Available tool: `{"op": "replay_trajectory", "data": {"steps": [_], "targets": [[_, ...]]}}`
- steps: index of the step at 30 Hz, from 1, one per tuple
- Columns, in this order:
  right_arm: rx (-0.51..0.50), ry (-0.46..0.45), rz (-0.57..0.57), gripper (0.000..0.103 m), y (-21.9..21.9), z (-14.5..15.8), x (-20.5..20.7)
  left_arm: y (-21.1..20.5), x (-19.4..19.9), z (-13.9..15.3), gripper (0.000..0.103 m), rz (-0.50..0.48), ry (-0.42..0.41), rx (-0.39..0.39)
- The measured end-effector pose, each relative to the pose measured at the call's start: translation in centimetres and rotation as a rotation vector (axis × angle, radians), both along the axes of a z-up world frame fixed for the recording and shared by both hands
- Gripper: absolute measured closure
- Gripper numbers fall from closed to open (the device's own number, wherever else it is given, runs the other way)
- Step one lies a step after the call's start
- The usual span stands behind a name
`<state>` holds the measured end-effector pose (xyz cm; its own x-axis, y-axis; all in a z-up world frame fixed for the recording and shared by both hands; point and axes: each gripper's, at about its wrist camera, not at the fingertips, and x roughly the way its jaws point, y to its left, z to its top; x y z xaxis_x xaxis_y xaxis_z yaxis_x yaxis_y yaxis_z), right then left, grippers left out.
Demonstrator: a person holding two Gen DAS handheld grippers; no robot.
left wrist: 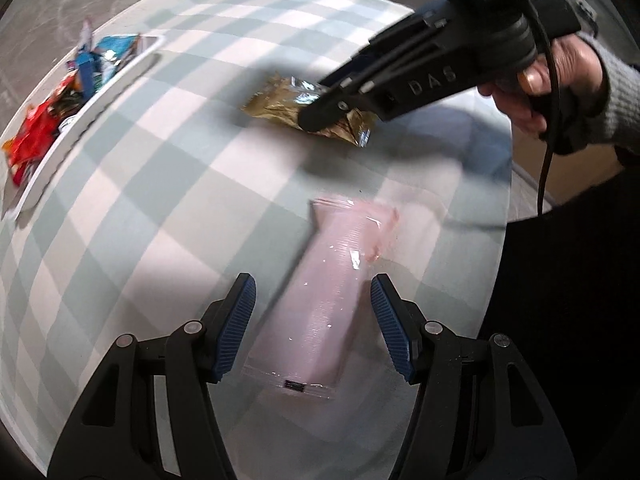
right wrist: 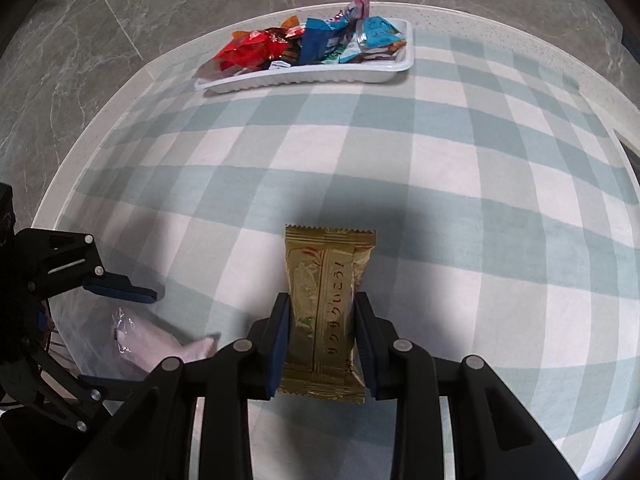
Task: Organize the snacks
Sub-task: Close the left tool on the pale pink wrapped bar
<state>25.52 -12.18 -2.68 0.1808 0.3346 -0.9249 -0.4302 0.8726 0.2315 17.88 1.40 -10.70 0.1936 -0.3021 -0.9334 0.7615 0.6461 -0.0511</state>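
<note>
My right hand-held gripper [right wrist: 320, 344] was clamped on the gold snack packet [right wrist: 326, 312], its blue pads pressing both long sides, the packet low over the checked cloth on the table [right wrist: 480, 240]. My left hand-held gripper [left wrist: 312, 328] stood open above the pink packet [left wrist: 324, 300] (clear-wrapped, lying flat on the cloth), pads either side of it and not touching. The white tray [right wrist: 320, 76] of mixed snacks [right wrist: 308, 42] sat near the table's far edge, well apart from both packets.
</note>
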Motion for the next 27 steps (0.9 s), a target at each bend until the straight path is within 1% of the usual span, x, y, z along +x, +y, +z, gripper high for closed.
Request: {"op": "replay_trajectory", "data": {"steps": [3,6,8,9,11,14,18,21,22,23,24,26,27], "targets": [[0.004,0.001,-0.003,0.070,0.0,-0.1,0.0,-0.6,0.1,-0.5,0.045,-0.027,-0.001,0.024],[0.006,0.001,-0.003,0.069,-0.1,-0.2,0.0,-0.8,0.3,-0.8,0.040,-0.048,-0.014,0.038],[0.009,0.001,-0.006,0.069,-0.1,-0.2,0.1,-0.8,0.7,-1.1,0.027,-0.040,-0.024,0.054],[0.009,0.001,-0.007,0.069,0.0,-0.2,0.1,-0.8,1.0,-1.2,0.024,-0.032,-0.020,0.054],[0.010,0.001,-0.005,0.069,0.0,-0.2,0.2,-0.3,1.6,-1.5,0.013,-0.010,-0.008,0.050],[0.012,0.002,-0.009,0.069,0.0,-0.2,0.2,-0.3,2.0,-1.7,0.010,-0.003,-0.009,0.054],[0.012,0.000,-0.010,0.069,0.0,-0.1,0.2,-0.4,2.3,-1.8,0.010,-0.009,-0.010,0.056],[0.011,-0.002,-0.008,0.069,0.1,-0.1,0.2,-0.2,2.0,-1.7,0.011,-0.011,-0.014,0.049],[0.011,-0.002,-0.009,0.069,0.1,-0.1,0.3,-0.1,1.3,-1.4,0.014,-0.012,-0.017,0.047],[0.012,-0.002,-0.009,0.069,0.1,-0.1,0.3,-0.1,1.1,-1.3,0.021,-0.019,-0.018,0.039],[0.012,-0.001,-0.010,0.069,0.1,-0.1,0.3,-0.2,0.6,-1.1,0.025,-0.035,-0.025,0.032],[0.013,-0.001,-0.012,0.069,0.2,0.0,0.3,-0.3,0.0,-0.8,0.041,-0.053,-0.029,0.025],[0.014,-0.002,-0.012,0.069,0.2,-0.1,0.3,-0.5,-0.3,-0.7,0.045,-0.060,-0.028,0.023]]}}
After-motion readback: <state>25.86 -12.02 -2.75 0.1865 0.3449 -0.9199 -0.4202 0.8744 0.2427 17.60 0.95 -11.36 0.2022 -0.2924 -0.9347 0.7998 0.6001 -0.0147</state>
